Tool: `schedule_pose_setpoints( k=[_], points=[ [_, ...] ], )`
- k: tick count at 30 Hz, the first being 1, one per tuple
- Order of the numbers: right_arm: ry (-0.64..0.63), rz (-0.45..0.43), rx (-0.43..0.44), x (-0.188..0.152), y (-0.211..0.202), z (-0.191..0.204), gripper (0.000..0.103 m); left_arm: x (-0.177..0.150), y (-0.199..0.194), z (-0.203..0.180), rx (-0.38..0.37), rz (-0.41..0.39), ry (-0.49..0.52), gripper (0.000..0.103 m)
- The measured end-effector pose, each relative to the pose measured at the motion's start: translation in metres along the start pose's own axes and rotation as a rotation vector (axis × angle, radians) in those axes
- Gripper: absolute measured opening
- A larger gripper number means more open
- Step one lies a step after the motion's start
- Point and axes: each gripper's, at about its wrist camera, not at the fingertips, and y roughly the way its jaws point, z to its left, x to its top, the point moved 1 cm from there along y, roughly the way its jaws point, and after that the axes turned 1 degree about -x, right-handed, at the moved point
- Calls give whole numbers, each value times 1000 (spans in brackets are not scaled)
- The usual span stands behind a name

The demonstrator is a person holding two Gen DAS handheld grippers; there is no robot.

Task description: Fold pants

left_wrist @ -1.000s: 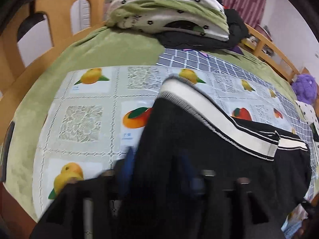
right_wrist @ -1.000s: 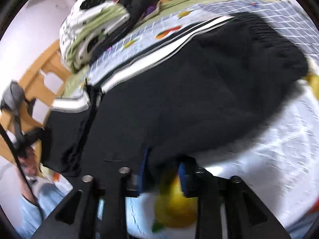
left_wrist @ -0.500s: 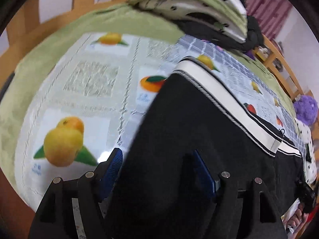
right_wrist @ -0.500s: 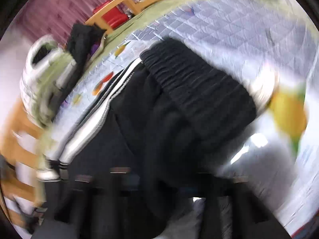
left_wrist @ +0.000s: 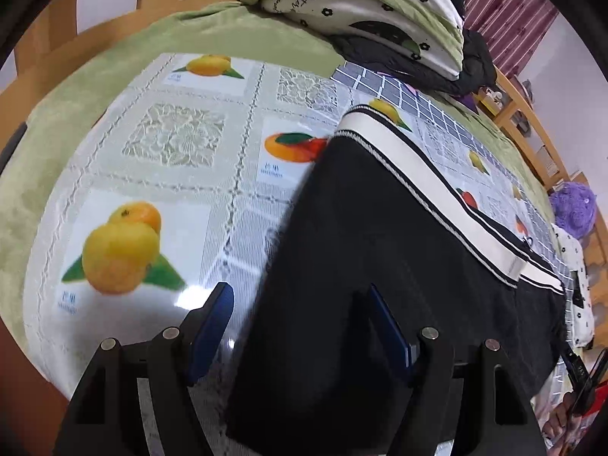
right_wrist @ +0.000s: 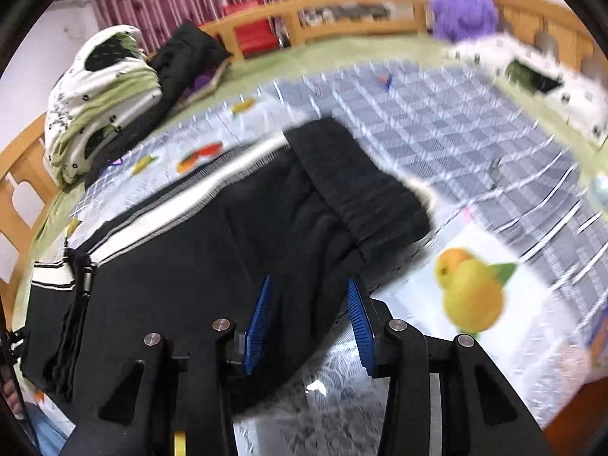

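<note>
Black pants (left_wrist: 399, 258) with a white side stripe (left_wrist: 425, 186) lie folded over on a fruit-print tablecloth (left_wrist: 159, 159). My left gripper (left_wrist: 300, 307) is open, its blue pads astride the near left edge of the pants. In the right wrist view the pants (right_wrist: 228, 250) show their ribbed waistband (right_wrist: 361, 182) at the right end. My right gripper (right_wrist: 309, 300) is open with black fabric lying between its blue pads. That view is blurred.
A stack of bedding (left_wrist: 372, 7) and dark clothes (left_wrist: 471, 64) sits at the far end of the green-covered bed. A wooden rail (right_wrist: 342, 11) runs around it. A purple plush (right_wrist: 463, 7) and a white patterned cloth (right_wrist: 532, 72) lie at the far side.
Both grippers have opened and let go of the pants. The pants now lie flat on the cloth. The right camera has swung toward the waistband end.
</note>
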Motion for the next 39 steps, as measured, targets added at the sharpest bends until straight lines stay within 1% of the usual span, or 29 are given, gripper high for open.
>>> schedule_pose_setpoints(
  k=[3,4,6,7,10,13,15,16,18,20,21,22,24,25,27,29,32,33,36,39],
  points=[
    [-2,-46,52,-1,-21,9,42,-12,-8,3,-2,1,-8,71],
    [-3,-60,67,-1,-26,14,42,-18,-11,7,-15,6,-23,71],
    [-30,-82,86,-2,-35,24,42,-30,-16,15,-55,5,-65,71],
    [-42,-85,89,-1,-33,30,44,-37,-19,21,-90,-9,-98,71],
    [-66,-84,104,-6,-31,41,45,-51,-23,30,-135,-38,-143,72],
    [-51,-61,141,-9,-23,44,45,-57,-26,33,-163,-57,-186,72],
    [-36,-54,160,-11,-21,45,45,-56,-24,39,-190,-59,-233,72],
    [-33,-52,169,-11,-21,46,45,-54,-22,41,-207,-55,-254,74],
    [-29,-58,175,-12,-23,47,45,-47,-21,45,-239,-63,-268,75],
    [-26,-59,188,-13,-25,47,45,-43,-25,50,-236,-102,-279,75],
    [-22,-57,191,-14,-25,47,45,-41,-27,52,-216,-120,-282,75],
    [-18,-55,196,-15,-25,47,45,-39,-25,53,-211,-116,-284,75],
    [-12,-53,197,-17,-26,45,45,-38,-19,52,-259,-90,-284,75],
    [-11,-53,198,-19,-27,45,45,-38,-18,51,-264,-87,-282,75],
    [-17,-48,201,-20,-27,45,45,-38,-16,43,-252,-79,-248,75],
    [-25,-44,203,-22,-27,48,45,-43,-14,36,-273,-51,-213,73],
    [-45,-43,210,-24,-28,54,45,-52,-17,30,-254,-42,-161,73],
    [-53,-43,214,-25,-28,57,45,-55,-19,30,-258,-40,-157,73],
    [-76,-47,221,-27,-30,62,45,-62,-22,37,-288,-51,-195,73],
    [-87,-50,230,-30,-31,69,45,-58,-19,44,-295,-74,-284,74]
  ],
)
